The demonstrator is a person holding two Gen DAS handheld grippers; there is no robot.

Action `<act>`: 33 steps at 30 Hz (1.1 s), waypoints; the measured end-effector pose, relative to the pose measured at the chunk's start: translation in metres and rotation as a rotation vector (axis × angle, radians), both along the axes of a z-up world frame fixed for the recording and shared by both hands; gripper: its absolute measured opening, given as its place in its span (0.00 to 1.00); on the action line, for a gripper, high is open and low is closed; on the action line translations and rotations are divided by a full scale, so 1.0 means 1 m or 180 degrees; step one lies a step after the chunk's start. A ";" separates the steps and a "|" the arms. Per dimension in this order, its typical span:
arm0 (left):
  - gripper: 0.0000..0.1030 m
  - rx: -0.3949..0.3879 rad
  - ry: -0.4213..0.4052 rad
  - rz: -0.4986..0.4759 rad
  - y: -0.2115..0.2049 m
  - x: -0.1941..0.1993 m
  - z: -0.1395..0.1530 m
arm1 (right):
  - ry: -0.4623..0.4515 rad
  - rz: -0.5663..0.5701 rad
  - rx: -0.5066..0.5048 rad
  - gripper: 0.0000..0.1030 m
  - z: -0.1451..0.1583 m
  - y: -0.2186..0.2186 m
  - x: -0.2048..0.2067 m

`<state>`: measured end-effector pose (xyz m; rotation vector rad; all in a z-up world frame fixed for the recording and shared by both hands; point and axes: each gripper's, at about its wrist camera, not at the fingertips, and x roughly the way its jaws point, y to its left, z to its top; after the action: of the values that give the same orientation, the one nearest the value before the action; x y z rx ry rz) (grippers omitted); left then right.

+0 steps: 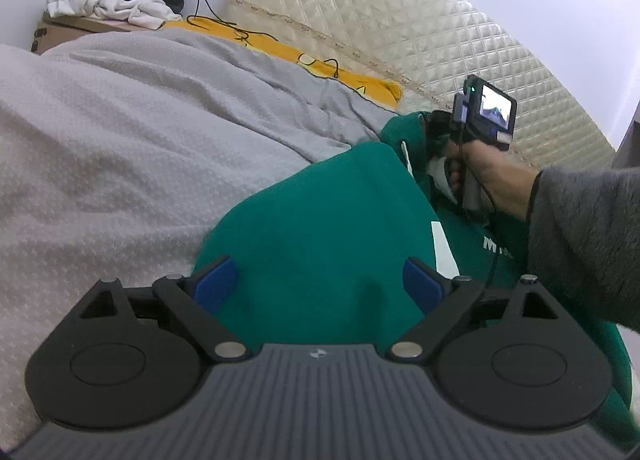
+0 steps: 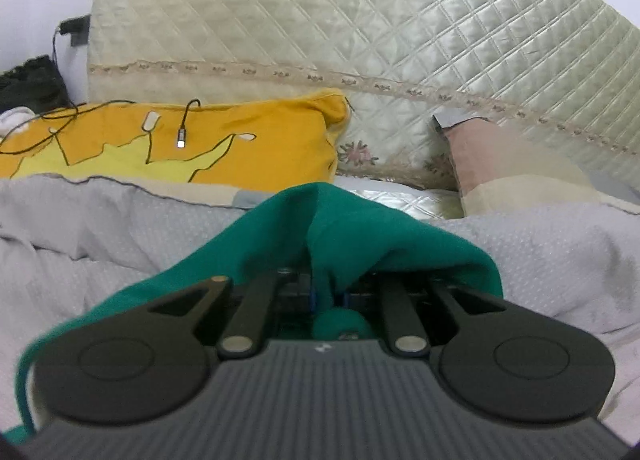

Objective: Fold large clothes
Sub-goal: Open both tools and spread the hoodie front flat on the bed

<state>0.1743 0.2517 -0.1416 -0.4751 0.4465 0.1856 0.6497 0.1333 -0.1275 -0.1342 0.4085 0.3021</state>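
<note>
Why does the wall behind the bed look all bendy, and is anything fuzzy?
Left wrist view: the fisheye lens curves the quilted headboard into an arc; the picture is mostly sharp. Right wrist view: same bending, and the green garment and pinkish pillow look smeared with motion blur.

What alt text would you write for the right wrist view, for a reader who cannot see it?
The right gripper is shut on a bunched fold of a green garment that drapes over its fingers, above a grey blanket. Behind lie a yellow pillow with a charging cable on it, and a quilted cream mattress propped upright.
</note>
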 end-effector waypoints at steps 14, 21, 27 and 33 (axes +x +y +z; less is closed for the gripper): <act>0.91 -0.0279 0.0035 0.0000 0.007 -0.013 0.011 | 0.0077 0.0180 0.0651 0.66 0.072 -0.073 -0.133; 0.90 -0.0204 0.0040 -0.0086 -0.010 -0.043 0.035 | 0.0243 0.0177 0.0594 0.66 0.105 -0.139 -0.269; 0.90 0.0111 -0.0048 -0.0317 -0.049 -0.084 0.066 | 0.0419 0.0071 0.0719 0.66 0.114 -0.203 -0.393; 0.90 0.0256 -0.0137 -0.0498 -0.075 -0.126 0.103 | 0.0442 -0.0043 0.0677 0.66 0.109 -0.244 -0.480</act>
<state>0.0485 0.1772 -0.0388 -0.3627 0.4305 0.0420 0.1697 -0.1106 -0.0180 0.0981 0.5118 0.3409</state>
